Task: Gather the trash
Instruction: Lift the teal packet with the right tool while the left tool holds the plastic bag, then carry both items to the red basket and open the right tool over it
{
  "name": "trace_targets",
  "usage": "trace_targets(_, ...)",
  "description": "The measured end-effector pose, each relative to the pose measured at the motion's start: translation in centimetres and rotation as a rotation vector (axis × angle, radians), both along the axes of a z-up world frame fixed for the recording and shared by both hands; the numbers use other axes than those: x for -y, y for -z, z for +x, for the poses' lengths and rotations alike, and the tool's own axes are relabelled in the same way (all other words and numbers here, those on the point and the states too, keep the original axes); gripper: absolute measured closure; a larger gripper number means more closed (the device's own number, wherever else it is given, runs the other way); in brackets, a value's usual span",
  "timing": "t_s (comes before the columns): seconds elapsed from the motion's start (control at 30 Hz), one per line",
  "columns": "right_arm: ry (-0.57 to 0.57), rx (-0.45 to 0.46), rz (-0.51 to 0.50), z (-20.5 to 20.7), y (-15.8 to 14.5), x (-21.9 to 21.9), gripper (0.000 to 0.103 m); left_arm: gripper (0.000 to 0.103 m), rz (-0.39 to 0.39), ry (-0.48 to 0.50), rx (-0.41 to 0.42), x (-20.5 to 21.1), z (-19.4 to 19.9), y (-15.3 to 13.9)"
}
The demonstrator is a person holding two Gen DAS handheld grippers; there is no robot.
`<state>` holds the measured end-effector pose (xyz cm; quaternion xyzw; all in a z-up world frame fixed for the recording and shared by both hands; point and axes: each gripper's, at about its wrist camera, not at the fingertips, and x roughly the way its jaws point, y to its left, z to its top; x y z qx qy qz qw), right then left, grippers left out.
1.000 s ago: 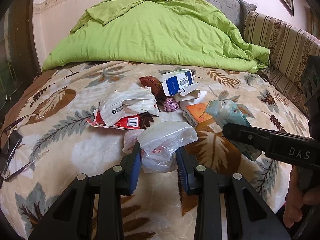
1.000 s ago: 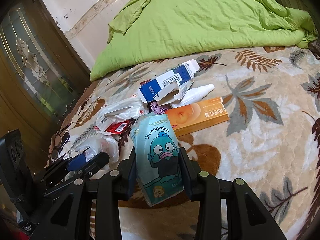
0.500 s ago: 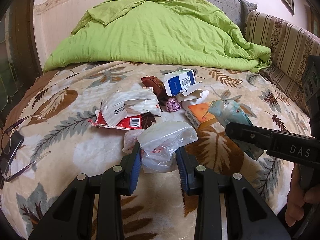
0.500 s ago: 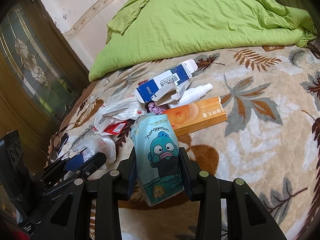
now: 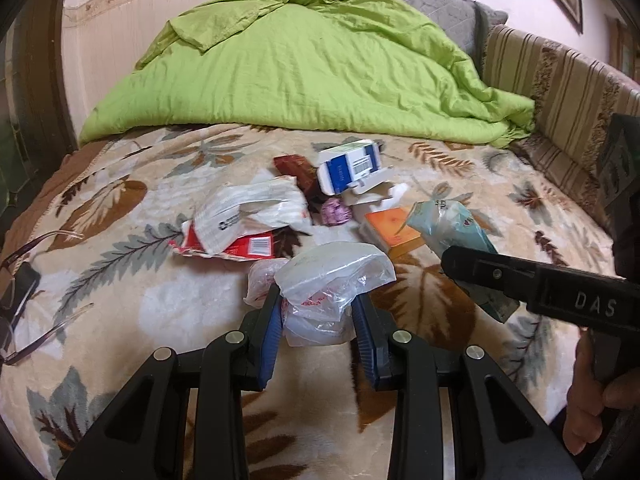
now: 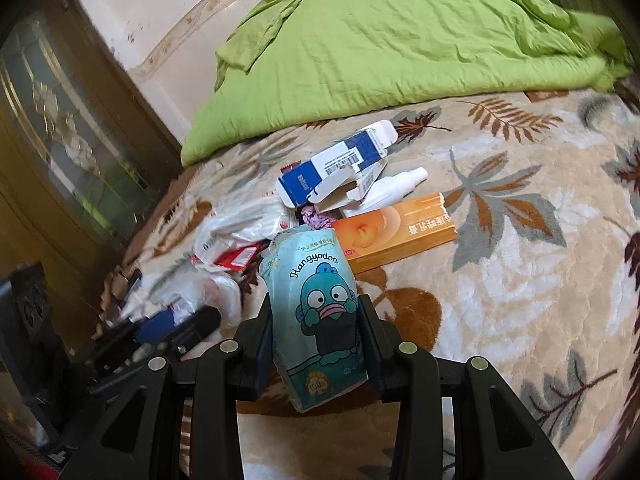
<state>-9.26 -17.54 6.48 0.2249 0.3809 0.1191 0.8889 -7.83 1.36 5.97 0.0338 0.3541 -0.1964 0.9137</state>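
The right gripper (image 6: pixel 316 332) jaws are clamped on a teal pouch (image 6: pixel 314 312) printed "Hangyodon" and "100%", held over the bed (image 6: pixel 520 240). The left gripper (image 5: pixel 316 320) jaws pinch a clear plastic bag (image 5: pixel 332 280). Behind lie an orange box (image 6: pixel 396 232) and a blue-white barcoded carton (image 6: pixel 336 168). The right gripper's side reads "DAS".

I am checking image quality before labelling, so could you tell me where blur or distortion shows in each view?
Left wrist view: sharp throughout; fisheye bends the striped sofa back and darkens the corners. Right wrist view: the teal Hangyodon pouch in the right gripper is crisp, but the left gripper and its clear plastic bag at lower left are smeared by motion blur.
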Motion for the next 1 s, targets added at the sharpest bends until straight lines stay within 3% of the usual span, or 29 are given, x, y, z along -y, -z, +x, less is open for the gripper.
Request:
trace_targets(0.23, 0.037, 0.024, 0.119, -3.1, -1.0, 1.8, 0.061, 0.070, -0.073, 0.136, 0.000, 1.0, -1.6, -0.8)
trace_targets(0.4, 0.076, 0.059, 0.155, -8.6, -3.0, 4.8, 0.061, 0.070, -0.080, 0.214, -0.014, 3.2, -3.3, -1.5)
trace_targets(0.53, 0.169, 0.076, 0.103, -14.3, -4.7, 9.0, 0.061, 0.070, -0.069, 0.346, -0.001, 7.2, -6.2, -3.0)
trace_targets(0.67, 0.361, 0.056, 0.080, -22.0, -5.0, 15.2, 0.061, 0.070, -0.080, 0.517, 0.013, 12.8, -9.8, -5.0)
trace_targets(0.87, 0.596, -0.001, 0.070, -31.1, -4.4, 21.9, 0.061, 0.070, -0.119, 0.793, -0.068, 22.7, -15.8, -6.1)
trace_targets(1.0, 0.699, -0.026, 0.064, -34.9, -3.5, 24.5, 0.060, 0.070, -0.110, 0.915, -0.128, 27.8, -19.2, -5.5)
